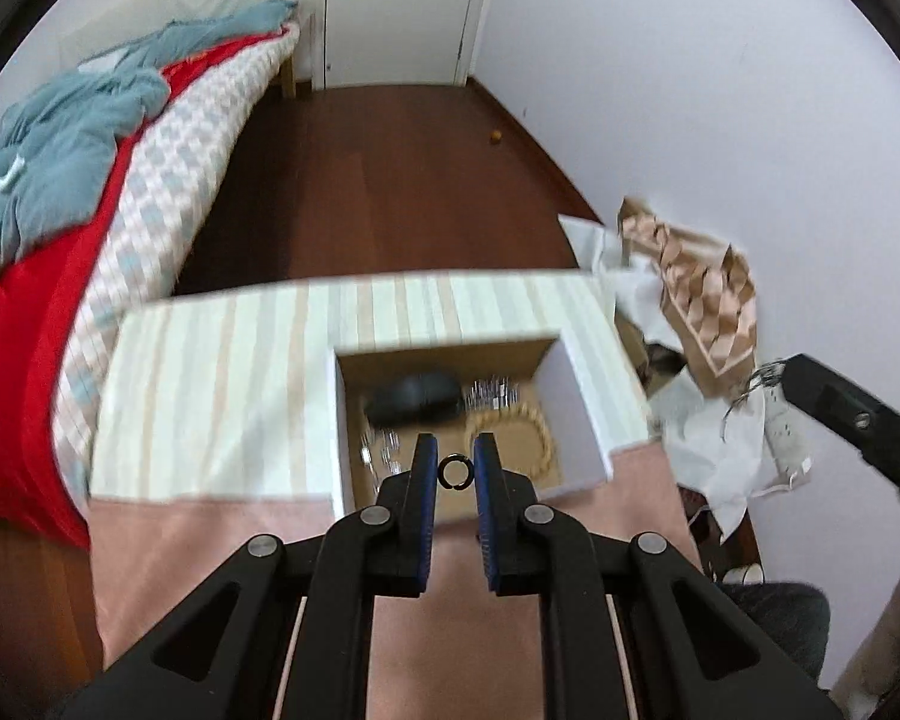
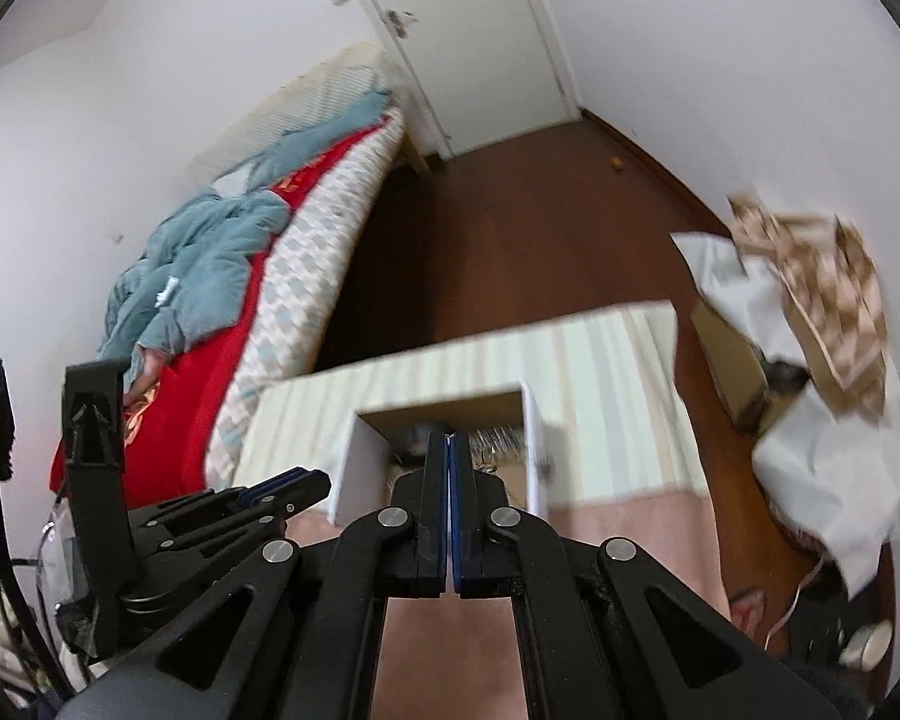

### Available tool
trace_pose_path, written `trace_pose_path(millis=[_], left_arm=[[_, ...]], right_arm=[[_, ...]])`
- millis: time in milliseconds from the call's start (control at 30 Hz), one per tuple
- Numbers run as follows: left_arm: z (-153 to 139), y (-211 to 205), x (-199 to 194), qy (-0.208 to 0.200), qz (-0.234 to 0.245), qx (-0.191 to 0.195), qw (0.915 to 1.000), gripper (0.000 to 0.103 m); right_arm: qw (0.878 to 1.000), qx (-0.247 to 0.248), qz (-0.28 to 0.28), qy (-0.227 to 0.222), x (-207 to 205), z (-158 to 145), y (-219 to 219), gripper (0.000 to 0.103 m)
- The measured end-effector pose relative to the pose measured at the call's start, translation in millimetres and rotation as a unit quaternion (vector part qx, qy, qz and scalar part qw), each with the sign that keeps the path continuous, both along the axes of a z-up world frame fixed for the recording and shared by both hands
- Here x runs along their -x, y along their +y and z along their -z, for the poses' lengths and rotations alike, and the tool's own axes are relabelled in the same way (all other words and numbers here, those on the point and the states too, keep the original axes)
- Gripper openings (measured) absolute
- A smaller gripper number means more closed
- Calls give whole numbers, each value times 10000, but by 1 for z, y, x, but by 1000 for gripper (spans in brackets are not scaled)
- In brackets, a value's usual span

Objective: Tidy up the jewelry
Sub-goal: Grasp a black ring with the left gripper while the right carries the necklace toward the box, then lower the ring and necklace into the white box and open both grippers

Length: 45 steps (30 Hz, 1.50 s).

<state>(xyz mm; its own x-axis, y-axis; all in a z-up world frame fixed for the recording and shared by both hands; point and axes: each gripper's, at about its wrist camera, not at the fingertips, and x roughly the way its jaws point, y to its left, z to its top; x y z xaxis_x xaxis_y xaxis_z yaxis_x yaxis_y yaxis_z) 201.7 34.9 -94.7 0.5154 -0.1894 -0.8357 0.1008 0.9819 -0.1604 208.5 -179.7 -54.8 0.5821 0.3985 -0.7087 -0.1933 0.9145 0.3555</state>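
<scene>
Ring (image 1: 455, 472): small, black, round.

In the left wrist view we find the contents of the open box (image 1: 576, 414) smeared by motion: a dark rounded lump (image 1: 414, 399) at its far end could be a pouch, though we cannot tell. From the right wrist view, the shut right gripper (image 2: 450, 450) hides most of the box's inside (image 2: 354, 456). The silver pieces (image 1: 381, 450) by its left wall are too blurred to name.
</scene>
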Motion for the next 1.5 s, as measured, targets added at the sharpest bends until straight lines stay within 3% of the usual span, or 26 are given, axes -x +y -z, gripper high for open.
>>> trace_pose_path(millis=[200, 333, 533, 733, 800, 833, 867, 900, 933, 1000, 1067, 1167, 1233, 1333, 1500], left_arm=[[6, 3, -28, 114, 4, -26, 9999, 10], [36, 7, -43, 524, -27, 24, 9986, 10], [78, 10, -61, 1175, -33, 545, 9916, 10], [85, 11, -69, 1354, -306, 772, 9873, 12], [82, 14, -70, 1306, -401, 791, 9875, 21], [80, 16, -71, 1271, -439, 745, 9881, 27], [76, 18, -70, 1187, -493, 705, 9892, 42], [72, 21, -68, 1097, -584, 620, 9903, 59], [69, 23, -66, 1004, -654, 529, 9914, 64], [62, 27, -60, 831, -767, 278, 9932, 70], [57, 30, -56, 708, -815, 45, 9941, 71], [50, 33, -45, 494, -934, -326, 9939, 86], [47, 37, -37, 418, -983, -509, 9930, 89], [47, 39, -25, 411, -1036, -750, 9909, 96], [46, 37, -6, 353, -1051, -1097, 9878, 100]], right_arm=[[9994, 170, -238, 175, -35, 12, 25, 0], [9974, 238, -334, 591, -55, 47, 35, 0], [9917, 363, -398, 1164, -77, 101, 42, 0], [9873, 402, -278, 1511, -90, 124, 35, 1], [9860, 504, -237, 1571, -88, 125, 32, 2], [9856, 577, -215, 1573, -86, 124, 31, 9], [9857, 613, -214, 1557, -84, 123, 30, 14], [9856, 701, -230, 1522, -81, 121, 30, 28], [9854, 791, -235, 1489, -78, 119, 30, 43], [9861, 876, -234, 1391, -72, 113, 29, 57], [9858, 1026, -206, 1315, -67, 108, 29, 59], [9841, 1333, -146, 1166, -57, 100, 32, 68], [9833, 1426, -119, 1121, -50, 97, 33, 84], [9807, 1614, -52, 1106, -42, 96, 33, 98], [9770, 1829, 88, 1090, -28, 97, 31, 103]])
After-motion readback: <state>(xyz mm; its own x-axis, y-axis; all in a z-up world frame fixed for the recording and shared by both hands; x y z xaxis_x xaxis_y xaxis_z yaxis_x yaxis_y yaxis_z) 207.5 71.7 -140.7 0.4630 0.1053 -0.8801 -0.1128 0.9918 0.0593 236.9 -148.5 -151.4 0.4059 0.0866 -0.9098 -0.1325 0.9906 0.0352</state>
